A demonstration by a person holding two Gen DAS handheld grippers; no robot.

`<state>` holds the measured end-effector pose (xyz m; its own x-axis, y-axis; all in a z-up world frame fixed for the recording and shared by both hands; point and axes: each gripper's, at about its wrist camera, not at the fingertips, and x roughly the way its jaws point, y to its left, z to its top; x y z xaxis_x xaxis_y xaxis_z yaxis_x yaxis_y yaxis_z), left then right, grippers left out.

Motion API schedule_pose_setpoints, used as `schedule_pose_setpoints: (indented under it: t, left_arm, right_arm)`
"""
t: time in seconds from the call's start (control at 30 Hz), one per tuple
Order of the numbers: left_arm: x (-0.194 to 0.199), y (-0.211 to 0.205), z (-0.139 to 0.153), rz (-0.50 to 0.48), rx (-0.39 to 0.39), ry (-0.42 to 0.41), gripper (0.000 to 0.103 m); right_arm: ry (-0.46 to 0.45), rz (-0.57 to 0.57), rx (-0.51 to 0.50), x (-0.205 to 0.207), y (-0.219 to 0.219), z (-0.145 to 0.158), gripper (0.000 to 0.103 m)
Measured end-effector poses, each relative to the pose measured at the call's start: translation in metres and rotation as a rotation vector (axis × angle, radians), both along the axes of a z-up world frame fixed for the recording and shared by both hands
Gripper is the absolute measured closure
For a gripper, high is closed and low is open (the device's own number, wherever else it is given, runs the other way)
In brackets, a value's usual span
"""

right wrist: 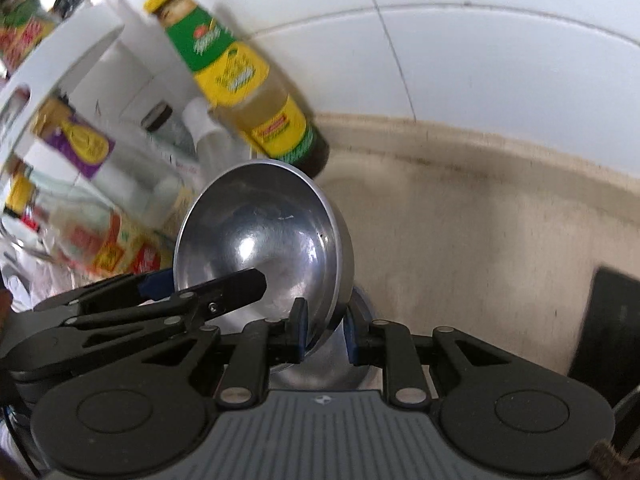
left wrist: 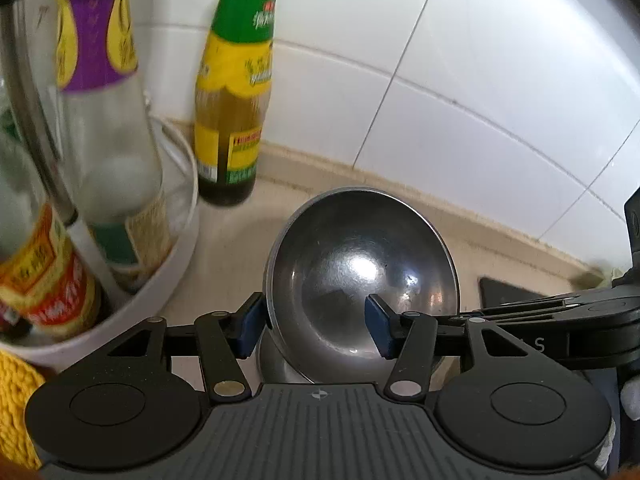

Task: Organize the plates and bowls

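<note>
A: Where's the bowl (right wrist: 264, 240)?

B: Tilted above the counter (right wrist: 460, 240), rim clenched in the right gripper (right wrist: 325, 334). The left gripper (left wrist: 314, 326) straddles the other rim, released.

A: Advice?

B: Keep it clear of the bottle (left wrist: 234, 92) (close behind).

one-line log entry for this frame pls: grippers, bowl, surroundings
right gripper: shut on steel bowl rim | left gripper: open, straddling rim | bowl: tilted, lifted | green-label bottle: upright behind

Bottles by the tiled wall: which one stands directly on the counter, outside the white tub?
The green-and-yellow-labelled glass bottle of golden liquid. It stands alone against the wall; the purple-labelled clear bottle and the red-labelled one sit inside the white tub.
</note>
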<state>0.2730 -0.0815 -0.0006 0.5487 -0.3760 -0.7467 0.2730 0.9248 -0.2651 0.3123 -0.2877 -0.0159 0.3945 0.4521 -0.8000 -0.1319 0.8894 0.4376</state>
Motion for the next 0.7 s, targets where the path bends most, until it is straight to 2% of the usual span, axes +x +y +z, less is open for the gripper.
schedule_pose_setpoints:
  t: [0.13,0.2,0.3,0.47,0.7]
  left_arm:
    - [-0.005,0.003,-0.01,-0.016,0.002,0.034,0.045]
    - [-0.008,0.006,-0.011,0.0,0.023,0.011,0.044]
    - [-0.014,0.01,-0.005,0.006,0.037,-0.026,0.04]
    - [-0.023,0.007,0.009,-0.018,0.026,-0.059,0.037]
    - [-0.041,-0.033,0.011,-0.159,0.008,-0.047,0.036]
  right_arm:
    - [0.051,0.006,-0.02,-0.005,0.007,-0.007,0.083]
    - [0.079,0.001,-0.04,-0.004,0.009,-0.012,0.081]
    - [0.052,-0.007,-0.077,-0.006,0.005,-0.01,0.073]
    - [-0.002,-0.017,-0.084,-0.018,-0.008,0.005,0.071]
    - [-0.044,-0.136,-0.059,-0.06,-0.052,0.021,0.071]
